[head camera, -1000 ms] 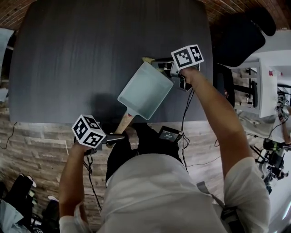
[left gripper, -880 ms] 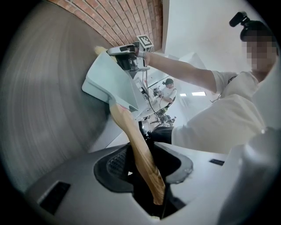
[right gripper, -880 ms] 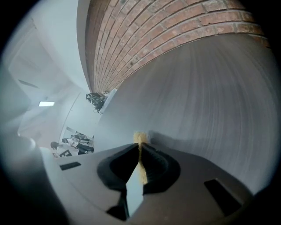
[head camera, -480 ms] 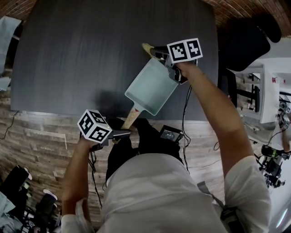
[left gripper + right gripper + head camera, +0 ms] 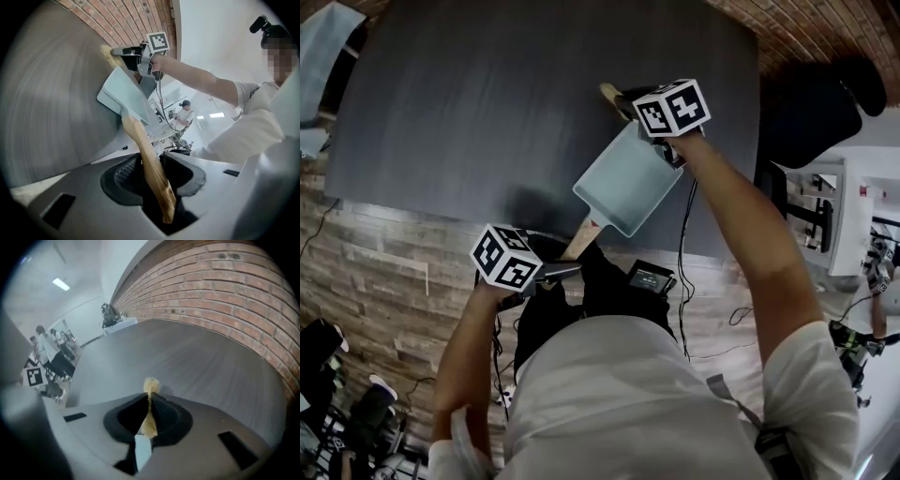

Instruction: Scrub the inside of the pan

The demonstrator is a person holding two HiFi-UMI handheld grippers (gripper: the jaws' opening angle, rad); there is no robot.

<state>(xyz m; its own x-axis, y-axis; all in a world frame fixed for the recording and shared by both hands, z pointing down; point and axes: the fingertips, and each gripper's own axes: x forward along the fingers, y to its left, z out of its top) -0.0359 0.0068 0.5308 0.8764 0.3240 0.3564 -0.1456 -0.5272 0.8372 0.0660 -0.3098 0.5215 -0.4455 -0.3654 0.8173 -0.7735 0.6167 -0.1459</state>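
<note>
A pale blue square pan [image 5: 626, 183] with a wooden handle [image 5: 581, 240] hangs tilted over the near edge of the dark table [image 5: 469, 103]. My left gripper [image 5: 567, 272] is shut on the handle's end; in the left gripper view the handle [image 5: 149, 161] runs between the pads up to the pan [image 5: 123, 96]. My right gripper [image 5: 630, 101] is at the pan's far rim, shut on a yellow scrub pad [image 5: 608, 93]. In the right gripper view the pad [image 5: 150, 386] sticks out past the closed jaws [image 5: 149, 405]. The left gripper view shows that gripper [image 5: 125, 50] and pad [image 5: 107, 50] above the pan.
A black chair [image 5: 811, 98] stands off the table's right corner, with white equipment [image 5: 853, 202] beyond it. A black device [image 5: 650, 277] and cables hang at the person's waist. A brick wall [image 5: 225, 291] runs behind the table. People [image 5: 47, 352] stand far off.
The pan and my right gripper have shifted slightly right in the head view, and the right gripper's marker cube has rolled. The left gripper has barely moved. Both grips hold.
</note>
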